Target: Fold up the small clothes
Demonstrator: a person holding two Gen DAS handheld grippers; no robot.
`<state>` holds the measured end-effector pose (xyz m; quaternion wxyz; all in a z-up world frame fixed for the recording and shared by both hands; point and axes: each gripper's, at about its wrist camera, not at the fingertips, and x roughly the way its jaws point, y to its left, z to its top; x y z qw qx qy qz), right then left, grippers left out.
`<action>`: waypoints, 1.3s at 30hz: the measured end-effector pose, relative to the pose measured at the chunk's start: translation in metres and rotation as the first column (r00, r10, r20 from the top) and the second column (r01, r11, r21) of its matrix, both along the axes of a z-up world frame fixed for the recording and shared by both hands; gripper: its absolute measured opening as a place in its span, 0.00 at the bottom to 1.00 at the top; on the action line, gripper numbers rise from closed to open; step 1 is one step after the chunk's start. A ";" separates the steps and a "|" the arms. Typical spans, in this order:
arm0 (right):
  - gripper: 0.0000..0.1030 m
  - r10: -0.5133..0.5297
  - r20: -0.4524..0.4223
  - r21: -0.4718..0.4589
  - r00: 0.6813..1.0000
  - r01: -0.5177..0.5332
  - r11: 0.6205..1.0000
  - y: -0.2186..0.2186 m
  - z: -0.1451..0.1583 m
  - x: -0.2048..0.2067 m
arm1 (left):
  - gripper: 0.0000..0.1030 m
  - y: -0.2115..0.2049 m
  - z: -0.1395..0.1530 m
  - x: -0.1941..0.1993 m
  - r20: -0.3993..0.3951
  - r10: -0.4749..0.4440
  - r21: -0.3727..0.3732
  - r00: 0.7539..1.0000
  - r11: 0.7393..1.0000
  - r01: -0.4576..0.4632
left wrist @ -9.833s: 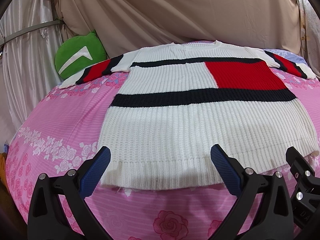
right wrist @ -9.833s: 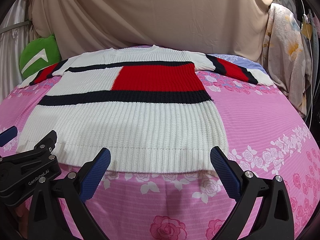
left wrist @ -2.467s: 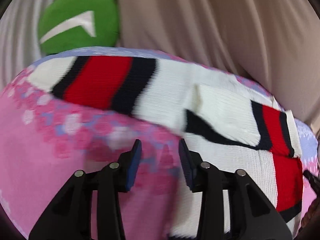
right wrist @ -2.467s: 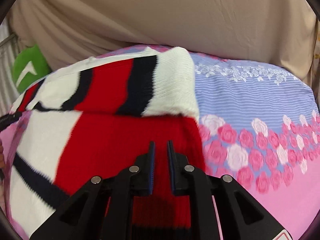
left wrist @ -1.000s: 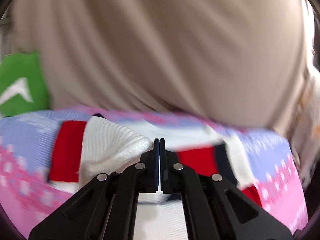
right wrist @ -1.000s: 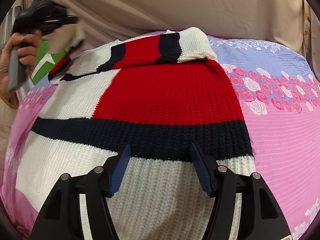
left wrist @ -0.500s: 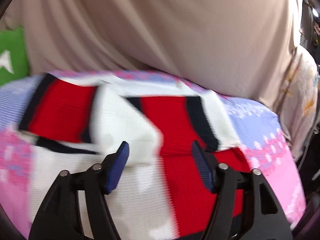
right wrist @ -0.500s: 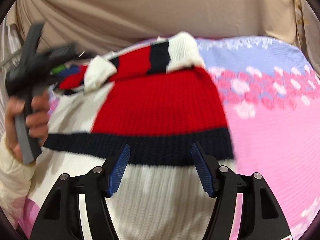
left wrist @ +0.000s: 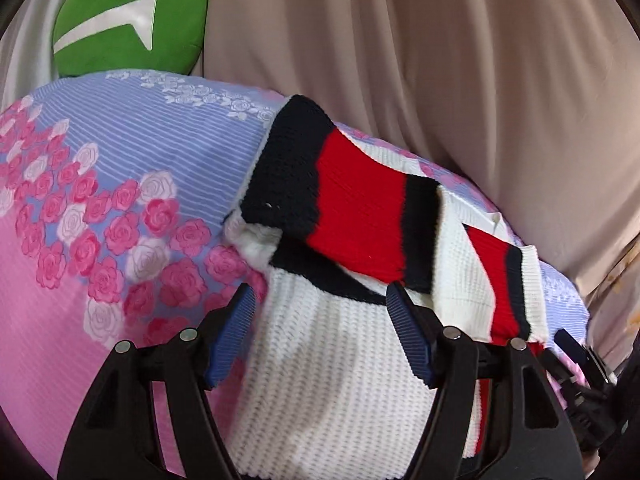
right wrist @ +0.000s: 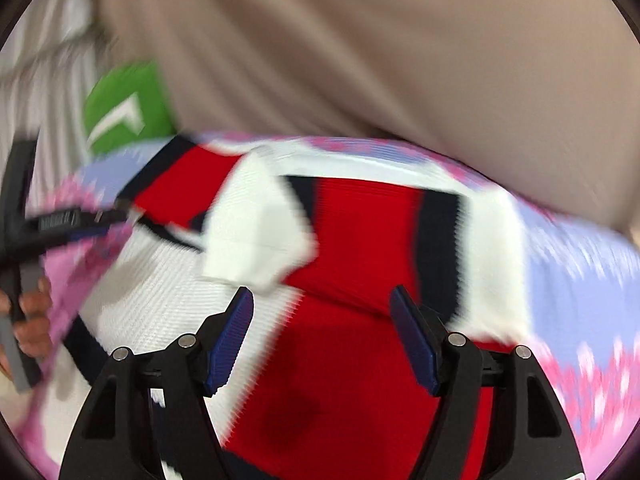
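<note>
A white knit sweater (left wrist: 340,380) with a red panel and navy stripes lies on the bed. Both striped sleeves are folded in over its chest: the left sleeve (left wrist: 352,216) and the right sleeve (left wrist: 508,288). My left gripper (left wrist: 320,332) stands open just above the sweater's upper left edge and holds nothing. The right wrist view is motion-blurred. In it my right gripper (right wrist: 322,332) hovers over the red panel (right wrist: 352,380); its jaws are opening and nothing is pinched between them. A hand (right wrist: 32,320) holds the left gripper (right wrist: 64,220) at that view's left edge.
A pink and lilac rose-print bedsheet (left wrist: 80,240) covers the bed. At the back left, a green cushion (left wrist: 128,20) leans against pale drapes. A beige curtain (left wrist: 440,60) hangs close behind the sweater's collar.
My left gripper went from shut to open. The left sleeve now lies folded across the chest. The left gripper has swung down and left; the right has moved up toward the collar.
</note>
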<state>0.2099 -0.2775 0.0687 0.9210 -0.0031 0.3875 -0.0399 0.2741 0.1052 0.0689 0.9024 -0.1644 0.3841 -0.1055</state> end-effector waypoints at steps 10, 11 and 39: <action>0.15 0.169 -0.117 -0.272 0.979 -0.195 0.942 0.079 -0.061 0.071 | 0.64 0.010 -0.008 0.024 -0.024 0.048 -0.051 0.999 0.997 -0.049; 0.07 0.149 -0.124 -0.230 0.981 -0.175 0.957 0.072 -0.058 0.075 | 0.63 0.012 -0.008 0.025 -0.029 0.051 -0.059 0.998 0.997 -0.052; 0.61 -0.259 -0.096 0.394 0.961 0.276 0.877 -0.167 -0.053 0.009 | 0.64 -0.001 -0.031 0.041 -0.136 0.021 -0.190 0.990 0.981 -0.047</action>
